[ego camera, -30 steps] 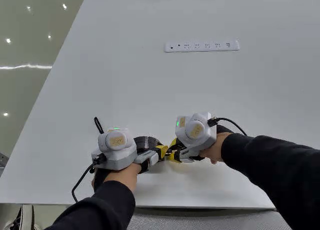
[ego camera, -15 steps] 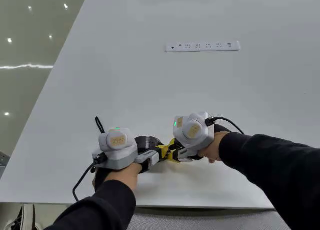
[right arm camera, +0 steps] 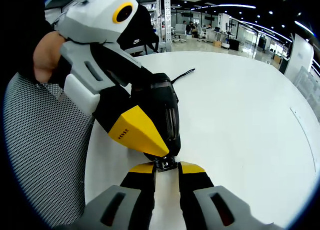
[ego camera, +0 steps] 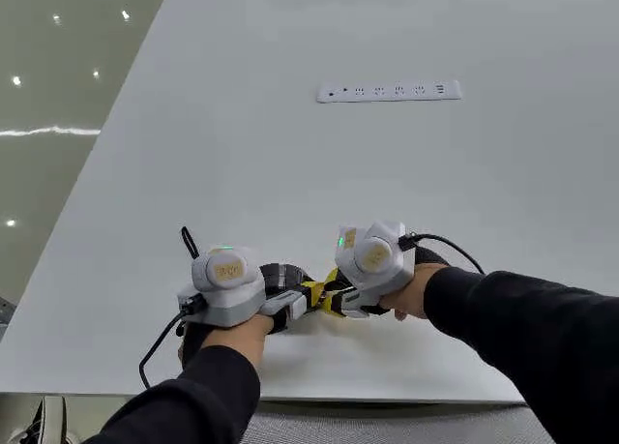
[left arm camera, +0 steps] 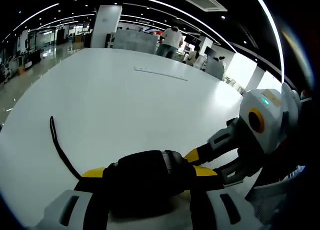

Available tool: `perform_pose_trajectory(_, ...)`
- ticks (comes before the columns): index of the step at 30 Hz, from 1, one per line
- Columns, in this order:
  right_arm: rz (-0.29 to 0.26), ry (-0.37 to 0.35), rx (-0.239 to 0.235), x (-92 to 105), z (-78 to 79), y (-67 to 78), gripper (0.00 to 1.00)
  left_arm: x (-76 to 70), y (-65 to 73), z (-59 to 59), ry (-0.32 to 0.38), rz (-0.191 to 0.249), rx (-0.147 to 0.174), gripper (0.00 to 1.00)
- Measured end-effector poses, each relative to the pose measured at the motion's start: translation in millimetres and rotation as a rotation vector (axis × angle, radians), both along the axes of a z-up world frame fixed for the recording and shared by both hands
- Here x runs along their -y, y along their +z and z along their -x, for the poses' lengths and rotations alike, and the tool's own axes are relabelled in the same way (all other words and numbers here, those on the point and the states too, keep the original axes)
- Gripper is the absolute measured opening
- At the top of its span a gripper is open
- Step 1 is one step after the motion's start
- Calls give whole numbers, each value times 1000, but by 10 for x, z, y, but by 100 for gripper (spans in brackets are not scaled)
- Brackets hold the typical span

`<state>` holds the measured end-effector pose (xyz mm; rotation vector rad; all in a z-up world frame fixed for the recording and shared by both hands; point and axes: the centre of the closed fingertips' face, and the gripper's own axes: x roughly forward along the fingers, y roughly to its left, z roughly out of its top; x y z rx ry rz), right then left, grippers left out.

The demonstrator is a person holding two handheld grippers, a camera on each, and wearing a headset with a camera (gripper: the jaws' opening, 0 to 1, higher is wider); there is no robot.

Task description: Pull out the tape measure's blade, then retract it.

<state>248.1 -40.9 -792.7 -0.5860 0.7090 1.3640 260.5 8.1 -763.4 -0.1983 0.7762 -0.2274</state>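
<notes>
Colours, near edge of white table (ego camera: 290, 154).
Black tape measure (right arm camera: 150, 115), yellow nose. Both left gripper (left arm camera: 150, 176) and right gripper (right arm camera: 166, 169): pale grey-white bodies, black jaws tipped yellow, small green lights. White power strip (ego camera: 389, 91) far right. Black sleeves (ego camera: 522, 328), black cable (left arm camera: 57, 142).

Table (ego camera: 290, 154) open up to power strip (ego camera: 389, 91)

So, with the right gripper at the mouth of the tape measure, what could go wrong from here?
1. The right gripper pinches just the small blade tip; a pull might slip it free.
2. The left gripper clamps the rounded tape measure, which might twist in the jaws.
3. Both sit near the front edge of the table, so a dropped tape measure could fall off.
</notes>
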Motion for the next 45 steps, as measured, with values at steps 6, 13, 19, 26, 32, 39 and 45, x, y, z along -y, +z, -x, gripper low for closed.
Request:
perform_pose_trajectory(6, -27, -51, 24, 160, -48, 112, 19, -2, 116, -42, -83, -52, 25, 61)
perform_pose_trajectory(13, -61, -117, 38, 405, -78, 239, 19, -54, 339, -158, -245, -98, 111, 71)
perform_pose_trajectory(19, -89, -166, 47, 648, -76, 377, 20, 49, 456, -59, -424, -62, 162, 92)
perform_pose_trajectory(26, -91, -196, 48, 906, -41, 479, 24, -92, 404, 5, -441, -31, 154, 100)
perform_pose_trajectory(32, -85, -198, 60, 1001, -15, 511, 30, -69, 398, 74, -504, 1, 165, 100)
perform_pose_trajectory(39, -117, -265, 69, 1231, 15, 654, 34, -383, 409, 172, -523, -31, 191, 100)
perform_pose_trajectory(45, -133, -285, 80, 1426, 98, 714, 46, -463, 544, 218, -540, -42, 258, 100)
